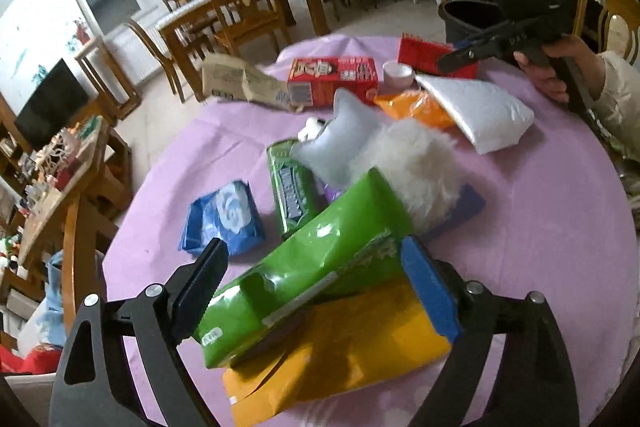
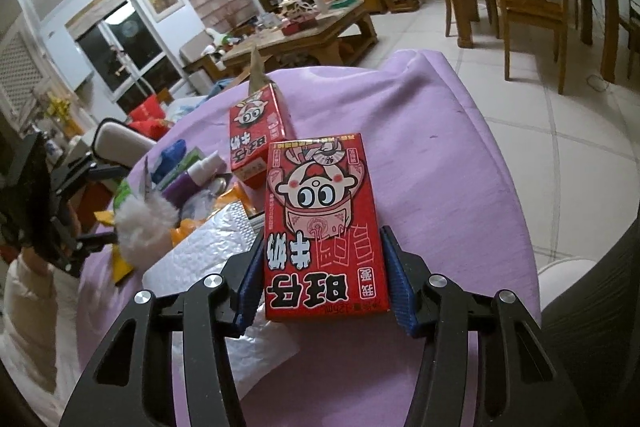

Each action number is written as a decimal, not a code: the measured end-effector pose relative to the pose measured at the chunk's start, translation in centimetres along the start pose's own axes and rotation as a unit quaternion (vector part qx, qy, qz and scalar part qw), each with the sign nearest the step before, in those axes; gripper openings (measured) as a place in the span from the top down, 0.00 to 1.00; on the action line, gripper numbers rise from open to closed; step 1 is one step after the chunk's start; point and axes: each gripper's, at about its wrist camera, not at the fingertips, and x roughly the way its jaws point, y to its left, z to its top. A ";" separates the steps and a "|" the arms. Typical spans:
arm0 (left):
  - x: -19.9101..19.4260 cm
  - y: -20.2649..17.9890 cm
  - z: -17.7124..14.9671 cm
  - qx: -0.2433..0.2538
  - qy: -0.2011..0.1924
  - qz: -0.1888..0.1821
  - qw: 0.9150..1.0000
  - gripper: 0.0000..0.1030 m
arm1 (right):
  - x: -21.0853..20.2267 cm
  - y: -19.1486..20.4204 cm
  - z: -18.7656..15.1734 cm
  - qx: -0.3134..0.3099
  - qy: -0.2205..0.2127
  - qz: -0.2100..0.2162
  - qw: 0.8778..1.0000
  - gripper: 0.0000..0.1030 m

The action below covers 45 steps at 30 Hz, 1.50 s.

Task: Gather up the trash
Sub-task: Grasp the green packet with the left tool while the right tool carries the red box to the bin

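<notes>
Right gripper (image 2: pixel 320 283) seemingly clamps the red carton (image 2: pixel 324 227); left gripper (image 1: pixel 316 291) gapes around the green bag (image 1: pixel 308 275).

Both views are evenly lit by soft, cool indoor light, with only faint shadows on the table (image 1: pixel 540 227). Fisheye distortion bends the room lines, and dark vignetting fills the corners. In the left view the green bag (image 1: pixel 304 267) and white fluff (image 1: pixel 416 163) at centre are motion-blurred; the right view is sharper, its left edge smeared.

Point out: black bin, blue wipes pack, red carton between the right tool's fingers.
black bin (image 1: pixel 466 17), left wrist view, front wall.
blue wipes pack (image 1: pixel 226 221), left wrist view, top face.
red carton (image 2: pixel 324 227), right wrist view, printed face.
</notes>
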 end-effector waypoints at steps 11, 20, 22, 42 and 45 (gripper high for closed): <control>2.6 0.5 -1.2 -0.081 0.025 -0.020 0.996 0.51 | -0.3 -0.1 0.0 0.006 -0.019 0.005 1.000 0.49; -2.5 1.5 -2.3 -0.235 -0.080 -0.003 0.969 0.61 | -1.9 1.1 -0.8 -0.004 -0.056 0.013 0.998 0.50; -3.6 1.0 -2.0 -0.241 -0.095 0.010 0.966 0.64 | -2.9 1.3 -0.7 -0.003 -0.072 0.016 0.997 0.50; -2.3 -2.7 -1.8 -0.317 -0.026 0.060 0.946 0.10 | -10.8 -0.8 -3.8 -0.014 -0.121 0.029 0.992 0.49; -1.9 -3.2 -2.4 -0.317 -0.011 0.074 0.945 0.11 | -10.3 -0.5 -4.2 -0.017 -0.114 0.035 0.993 0.49</control>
